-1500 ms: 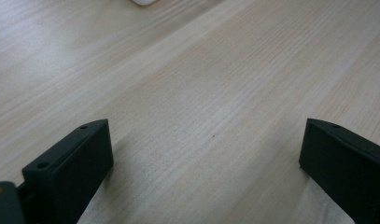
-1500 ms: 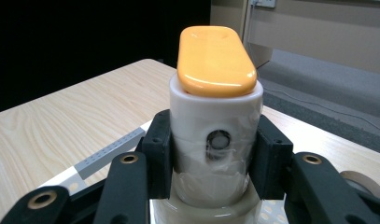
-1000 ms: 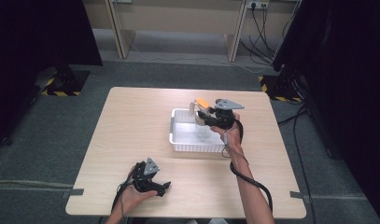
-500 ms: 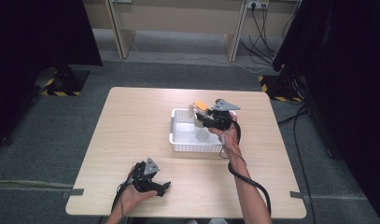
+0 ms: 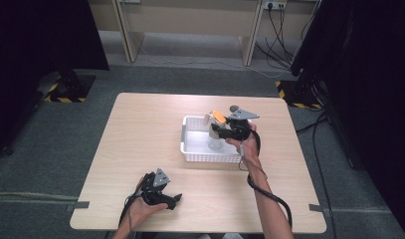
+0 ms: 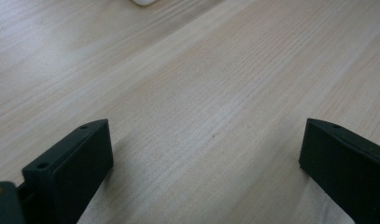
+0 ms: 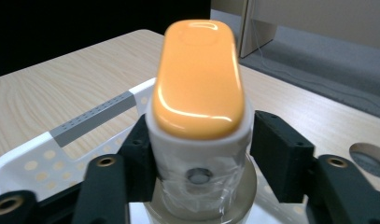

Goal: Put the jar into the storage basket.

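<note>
1. While the right gripper (image 5: 221, 128) hangs over the white basket (image 5: 190, 144) at centre right of the high view, its jaws are clamped on a bottle (image 5: 216, 123) with an orange cap (image 5: 218, 116).
2. Up close, in the right gripper view, that orange cap (image 7: 200, 74) sits at centre frame on a white collar, and the two black jaws press the bottle (image 7: 197, 179) from either side just below it.
3. Behind the bottle in that view, the basket (image 7: 61, 135) runs across the lower left, its perforated white wall and a grey strip on the rim showing.
4. Over at the lower left of the high view, the left gripper (image 5: 173, 199) rests low on the wooden table (image 5: 140, 129), held in the person's left hand (image 5: 140, 209), well apart from the basket.
5. Looking along the left gripper view, the left gripper (image 6: 206, 154) has its jaws spread wide, one at each bottom corner, with bare wood grain between them and nothing held.
6. At the top edge of that view, a small white shape pokes in; I cannot tell what it is.
7. Black cable trails from the right gripper down along the person's forearm (image 5: 269, 209) toward the bottom of the high view.
</note>
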Tool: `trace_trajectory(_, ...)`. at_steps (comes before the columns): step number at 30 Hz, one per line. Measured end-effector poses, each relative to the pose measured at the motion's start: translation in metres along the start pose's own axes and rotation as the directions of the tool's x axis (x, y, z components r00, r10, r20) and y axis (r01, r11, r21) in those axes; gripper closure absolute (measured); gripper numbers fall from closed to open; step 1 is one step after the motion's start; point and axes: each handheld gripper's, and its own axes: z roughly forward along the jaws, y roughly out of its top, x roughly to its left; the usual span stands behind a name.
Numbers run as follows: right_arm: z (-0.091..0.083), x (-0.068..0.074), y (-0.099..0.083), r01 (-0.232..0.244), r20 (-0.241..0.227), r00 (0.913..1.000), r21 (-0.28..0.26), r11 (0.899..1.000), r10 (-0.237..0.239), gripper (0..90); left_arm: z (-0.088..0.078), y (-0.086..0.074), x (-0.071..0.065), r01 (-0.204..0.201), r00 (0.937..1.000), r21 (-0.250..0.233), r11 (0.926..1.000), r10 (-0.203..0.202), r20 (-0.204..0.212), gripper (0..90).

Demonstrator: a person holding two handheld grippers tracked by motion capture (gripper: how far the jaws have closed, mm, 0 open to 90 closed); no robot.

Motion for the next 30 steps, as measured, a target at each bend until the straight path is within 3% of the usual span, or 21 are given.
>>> trace_trajectory(7, -0.004, 0.002, 0.005, -0.067, 0.007, 0.9977, 0.007, 0.998, 0.067, 26.0, 0.0, 0.0, 0.0, 0.0, 1.0, 0.0, 1.0, 0.0, 0.0, 1.9)
trace_trajectory(10, -0.008, 0.004, 0.01, -0.054, 0.012, 0.9985, 0.011, 0.998, 0.054, 22.1, 0.0, 0.0, 0.0, 0.0, 1.0, 0.0, 1.0, 0.0, 0.0, 1.9)
trace_trajectory(20, -0.011, 0.007, 0.01, -0.085, 0.031, 0.9959, 0.037, 0.996, 0.084, 6.3, 0.0, 0.0, 0.0, 0.0, 1.0, 0.0, 1.0, 0.0, 0.0, 1.9)
trace_trajectory(30, -0.024, 0.01, 0.014, -0.104, 0.004, 0.9946, 0.008, 0.995, 0.104, 3.1, 0.0, 0.0, 0.0, 0.0, 1.0, 0.0, 1.0, 0.0, 0.0, 1.9)
